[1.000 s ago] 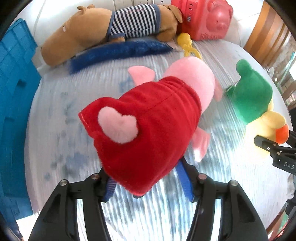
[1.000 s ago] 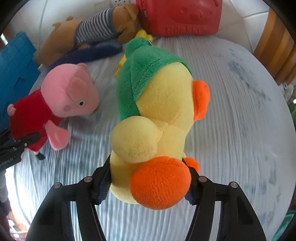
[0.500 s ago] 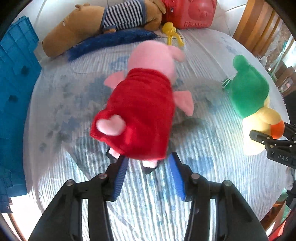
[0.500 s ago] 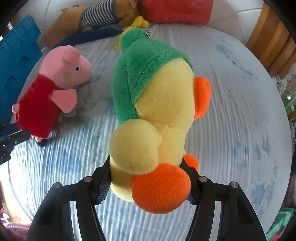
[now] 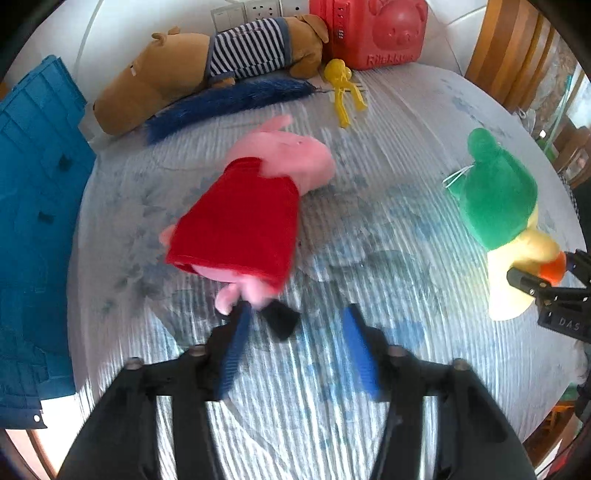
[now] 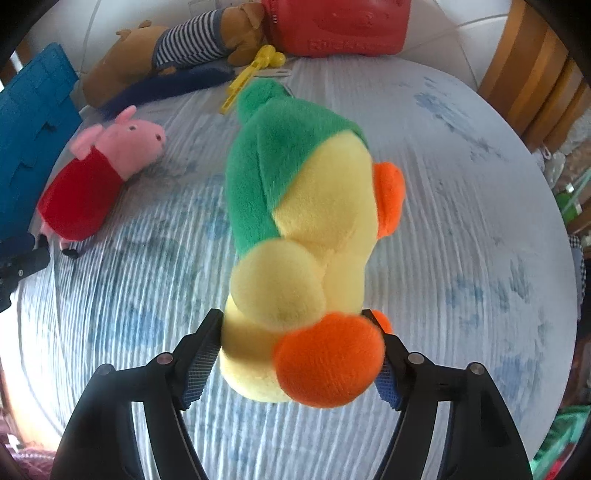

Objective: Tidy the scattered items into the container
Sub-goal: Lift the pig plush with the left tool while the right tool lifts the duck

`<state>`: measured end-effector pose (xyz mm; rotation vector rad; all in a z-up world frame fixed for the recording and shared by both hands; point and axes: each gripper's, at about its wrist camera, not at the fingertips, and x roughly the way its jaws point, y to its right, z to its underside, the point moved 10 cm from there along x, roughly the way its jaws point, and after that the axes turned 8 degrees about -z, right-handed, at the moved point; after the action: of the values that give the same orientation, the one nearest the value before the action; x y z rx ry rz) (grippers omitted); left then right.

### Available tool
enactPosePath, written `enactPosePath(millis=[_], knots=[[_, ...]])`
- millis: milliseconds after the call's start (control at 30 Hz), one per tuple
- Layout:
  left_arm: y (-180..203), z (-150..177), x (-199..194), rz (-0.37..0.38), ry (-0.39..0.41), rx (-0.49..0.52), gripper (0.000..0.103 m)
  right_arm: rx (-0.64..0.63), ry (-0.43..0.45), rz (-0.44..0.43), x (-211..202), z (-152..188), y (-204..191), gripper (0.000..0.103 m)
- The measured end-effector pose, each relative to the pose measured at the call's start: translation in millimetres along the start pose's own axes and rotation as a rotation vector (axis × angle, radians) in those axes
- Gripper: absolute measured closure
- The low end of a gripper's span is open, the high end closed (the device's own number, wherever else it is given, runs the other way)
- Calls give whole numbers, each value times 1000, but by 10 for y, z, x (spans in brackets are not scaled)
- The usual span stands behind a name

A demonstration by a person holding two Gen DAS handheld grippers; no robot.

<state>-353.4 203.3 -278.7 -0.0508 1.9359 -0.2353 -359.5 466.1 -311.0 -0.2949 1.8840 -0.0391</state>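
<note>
A pink pig plush in a red dress [image 5: 243, 221] lies on the white-and-blue cloth, just beyond my left gripper [image 5: 295, 332], which is open and empty; its feet are close to the left blue pad. It also shows in the right wrist view [image 6: 92, 184]. My right gripper [image 6: 295, 347] is shut on a yellow duck plush with a green hood [image 6: 306, 229], held above the cloth. The duck also shows in the left wrist view [image 5: 502, 218]. The blue crate [image 5: 33, 221] stands at the left edge.
At the back lie a brown plush dog in a striped shirt [image 5: 207, 70], a blue furry tail [image 5: 229, 103], a yellow plastic toy [image 5: 343, 88] and a red bear-shaped case [image 5: 373, 33]. Wooden chair backs [image 5: 517, 55] stand at the right.
My left gripper has opened and let go of the pig plush, which now lies on the cloth; the gripper has drawn back. The right gripper still holds the duck, slightly higher.
</note>
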Motion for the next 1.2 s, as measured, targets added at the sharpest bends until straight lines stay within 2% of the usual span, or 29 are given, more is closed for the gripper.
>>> enactPosePath(millis=[33,133,467,733,967,1033,1133,1200], knots=[[6,1,-1,-3,2,3,39,3,4,0,-29,6,-16,30],[-1,-16,3,-5,6,3,38,5,18,-3,-112,7,-31,24],[-207,-114,50,-36,15,-31,38,14,89,-20,-376,-176,-58,24],[-416,-350,131,-61,40,-59,38,0,2,-3,-4,-290,-94,24],[-532,-713,486,-72,19,-67,38,9,-49,-11,301,-371,-77,22],[-499,-806,595,-68,11,-53,22,25,-55,-12,345,-400,-11,17],[-408,-924,778,-59,-4,-18,21,33,-65,-14,384,-417,66,11],[-321,-941,949,-30,-43,-10,18,38,-72,-20,407,-422,90,9]])
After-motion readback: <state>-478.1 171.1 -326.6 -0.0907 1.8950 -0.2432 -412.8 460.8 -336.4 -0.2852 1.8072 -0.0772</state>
